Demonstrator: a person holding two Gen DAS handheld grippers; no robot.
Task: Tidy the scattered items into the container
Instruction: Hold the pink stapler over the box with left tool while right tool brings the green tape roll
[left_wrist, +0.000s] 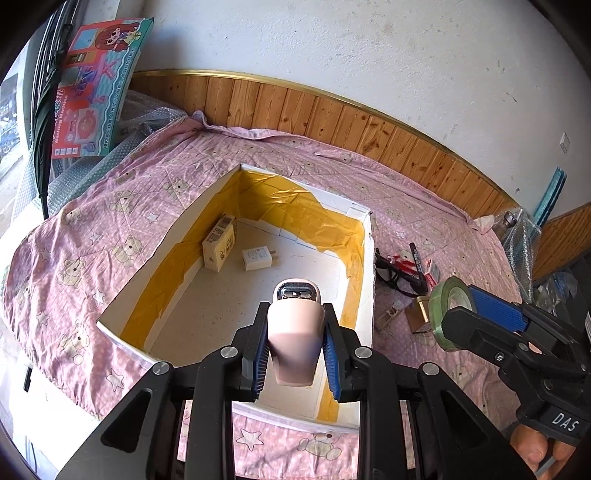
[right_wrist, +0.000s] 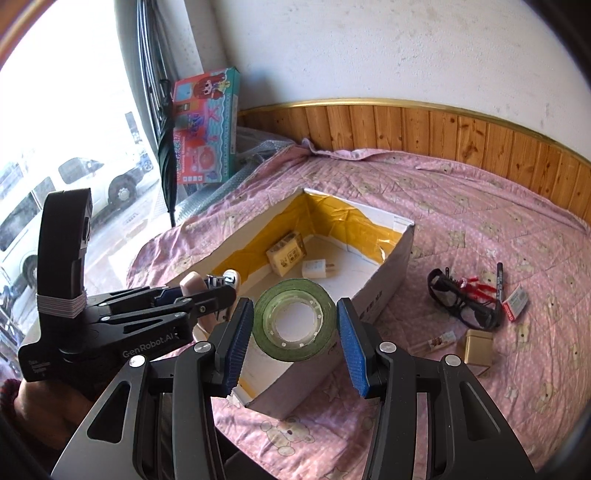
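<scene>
Two grippers hovered over the open box (left_wrist: 364, 266) on the bed: your left gripper (left_wrist: 295, 349) clamped a pink shaver (left_wrist: 293, 332), your right gripper (right_wrist: 295, 332) a green tape roll (right_wrist: 293, 323); lowering each before releasing looked wisest.

We cannot read the print on the small carton (left_wrist: 218, 242) in the box (left_wrist: 155, 258), nor the charger's (left_wrist: 257, 258) label. The near end of the pink device (left_wrist: 293, 338) blurs between the left gripper (left_wrist: 295, 354) pads. The left gripper hides most of that device in the right view. The tape roll (right_wrist: 293, 319) covers part of the box floor. Right of the box, the glasses (right_wrist: 463, 297) overlap red items (right_wrist: 476, 286) too small to identify. The hand (left_wrist: 535, 448) is cut by the frame edge.
</scene>
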